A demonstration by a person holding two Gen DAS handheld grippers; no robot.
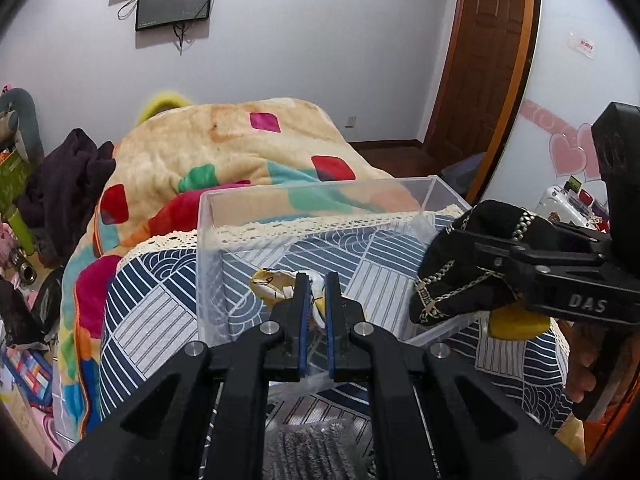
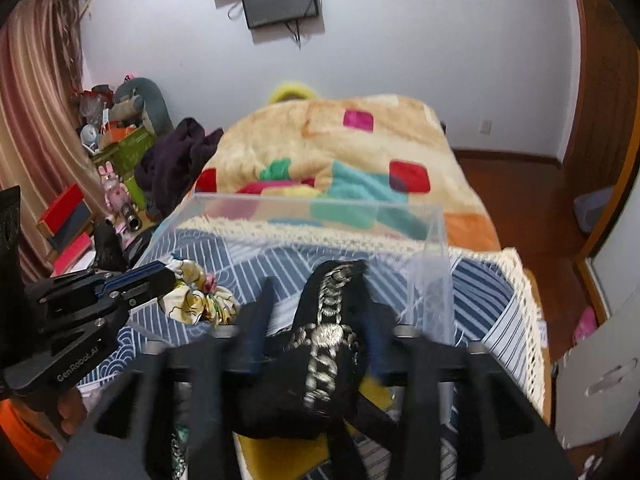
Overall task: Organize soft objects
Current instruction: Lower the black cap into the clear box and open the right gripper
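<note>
A clear plastic bin [image 1: 208, 240] stands on the bed's blue patterned cover; it also shows in the right wrist view [image 2: 436, 240]. My left gripper [image 1: 316, 280] is shut on a yellow and white floral scrunchie [image 1: 272, 284] and holds it inside the bin; the scrunchie also shows in the right wrist view [image 2: 192, 292]. My right gripper [image 2: 316, 276] is shut on a black cloth with silver chain trim [image 2: 328, 340], held at the bin's near right edge. From the left wrist view the black cloth [image 1: 452, 276] hangs over the bin's right wall.
A yellow soft item [image 1: 516, 324] lies under the black cloth. A grey knitted item in a plastic bag [image 1: 312, 452] lies near me. A colourful blanket [image 1: 240, 148] and dark clothes [image 1: 68, 184] lie beyond the bin. Clutter stands left of the bed.
</note>
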